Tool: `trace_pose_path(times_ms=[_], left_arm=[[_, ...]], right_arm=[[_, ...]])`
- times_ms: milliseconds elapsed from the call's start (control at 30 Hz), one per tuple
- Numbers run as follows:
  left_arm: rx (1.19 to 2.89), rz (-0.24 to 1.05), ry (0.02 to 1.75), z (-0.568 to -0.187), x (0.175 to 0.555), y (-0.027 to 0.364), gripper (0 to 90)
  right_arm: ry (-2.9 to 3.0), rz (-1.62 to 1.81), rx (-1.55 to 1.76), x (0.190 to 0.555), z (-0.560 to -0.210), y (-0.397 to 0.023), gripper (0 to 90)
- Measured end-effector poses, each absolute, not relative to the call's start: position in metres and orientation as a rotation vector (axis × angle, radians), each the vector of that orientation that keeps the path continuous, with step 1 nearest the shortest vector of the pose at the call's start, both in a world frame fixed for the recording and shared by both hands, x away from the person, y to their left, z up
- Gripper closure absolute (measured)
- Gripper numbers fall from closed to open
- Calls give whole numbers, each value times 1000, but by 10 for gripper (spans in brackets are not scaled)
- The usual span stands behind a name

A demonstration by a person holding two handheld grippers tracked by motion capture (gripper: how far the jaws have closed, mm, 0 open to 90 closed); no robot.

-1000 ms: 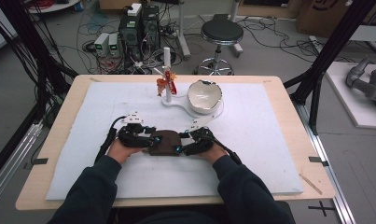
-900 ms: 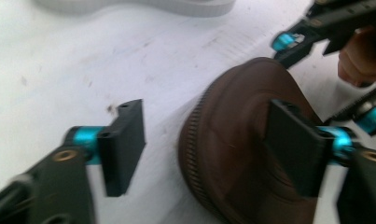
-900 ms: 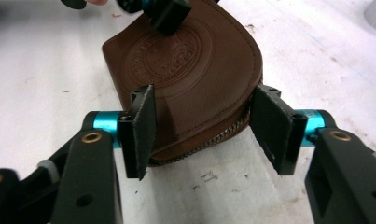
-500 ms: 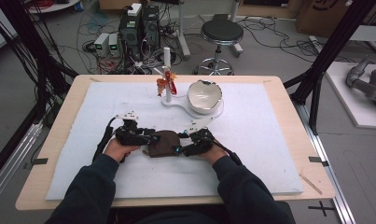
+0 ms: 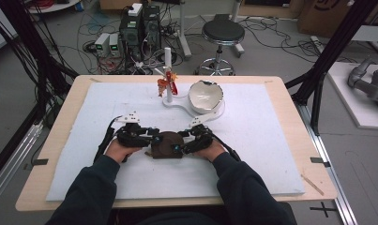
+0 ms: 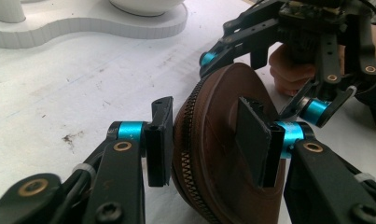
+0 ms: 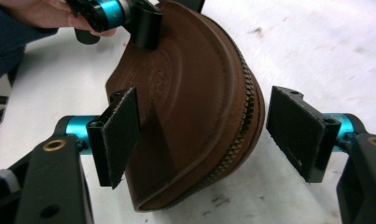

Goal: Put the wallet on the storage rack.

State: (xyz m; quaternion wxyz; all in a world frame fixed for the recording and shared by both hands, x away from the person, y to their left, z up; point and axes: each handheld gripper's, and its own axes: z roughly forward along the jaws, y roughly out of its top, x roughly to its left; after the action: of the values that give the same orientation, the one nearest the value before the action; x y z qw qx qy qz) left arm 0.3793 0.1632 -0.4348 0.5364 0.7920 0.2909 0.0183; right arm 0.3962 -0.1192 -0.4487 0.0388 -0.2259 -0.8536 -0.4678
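Table (image 5: 290, 154): a wooden top under a white mat, with cables, electronics boxes and a stool (image 5: 223, 33) on the floor beyond.
Stand (image 5: 196, 108): a white base at the far middle of the mat, carrying a white bowl (image 5: 205, 95) and an upright post (image 5: 168, 70) hung with a small red-orange ornament (image 5: 166, 84); well apart from the work.
Pouch (image 5: 167, 144): a round brown leather zip case, resting on the mat near the person's edge, between both hands.
Left gripper (image 6: 204, 140): jaws have just been closing and now pinch the pouch across its two faces beside the zip.
Right gripper (image 7: 202, 128): jaws have just been opening and stand spread, one pad near the leather face, the other clear of the zip edge.
Step in hand: apparently a handover of the hold, the left steadying the pouch while the right lets go.
Next move: the right gripper likely needs to find the zip pull, which cannot be made out here.
In the way: nothing on the mat nearby; the two grippers crowd each other.
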Motion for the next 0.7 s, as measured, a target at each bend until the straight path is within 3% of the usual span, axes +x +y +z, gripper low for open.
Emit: trace_pose_path(times_ms=[133, 367, 467, 700], left_arm=[[1883, 51, 690, -434, 379, 164, 557], [1771, 165, 824, -423, 383, 186, 350], [1727, 210, 879, -421, 385, 200, 254], [1667, 289, 958, -418, 385, 225, 236]], right_arm=[[-2562, -1416, -676, 398, -449, -121, 385], [-2524, -1465, -663, 398, -439, -129, 579], [-2521, -1501, -657, 397, -434, -133, 634], [-2558, -1573, -694, 399, -423, -147, 668]])
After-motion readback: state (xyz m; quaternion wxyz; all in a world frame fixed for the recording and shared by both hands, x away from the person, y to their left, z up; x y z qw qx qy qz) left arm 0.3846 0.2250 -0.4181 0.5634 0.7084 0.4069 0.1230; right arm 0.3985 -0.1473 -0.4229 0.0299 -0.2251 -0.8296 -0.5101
